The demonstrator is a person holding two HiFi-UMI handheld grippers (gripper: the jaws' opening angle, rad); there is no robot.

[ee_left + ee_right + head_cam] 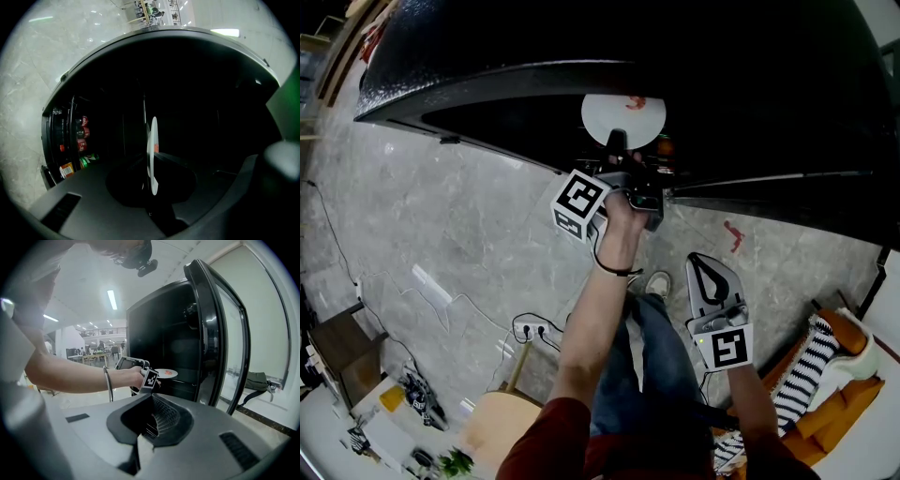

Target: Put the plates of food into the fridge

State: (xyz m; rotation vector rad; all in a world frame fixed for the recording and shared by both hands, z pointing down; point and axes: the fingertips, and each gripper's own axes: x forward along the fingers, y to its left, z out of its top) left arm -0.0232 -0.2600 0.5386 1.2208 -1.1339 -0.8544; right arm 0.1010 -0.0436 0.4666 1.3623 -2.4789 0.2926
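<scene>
A white plate (623, 120) with a small orange piece of food (636, 101) is held level at the open black fridge (741, 84). My left gripper (617, 144) is shut on the plate's near rim. In the left gripper view the plate (153, 150) shows edge-on against the dark fridge interior. From the right gripper view, the plate (166, 373) hovers just inside the fridge opening, beside the open glass door (220, 343). My right gripper (701, 262) hangs low and back from the fridge, its jaws together with nothing between them.
Cans and bottles (77, 145) stand on shelves at the fridge's left side. On the marble floor lie a power strip (534, 330) and cables. A wooden stool (492, 422) stands behind me, and an orange seat with a striped cushion (802, 370) is at the right.
</scene>
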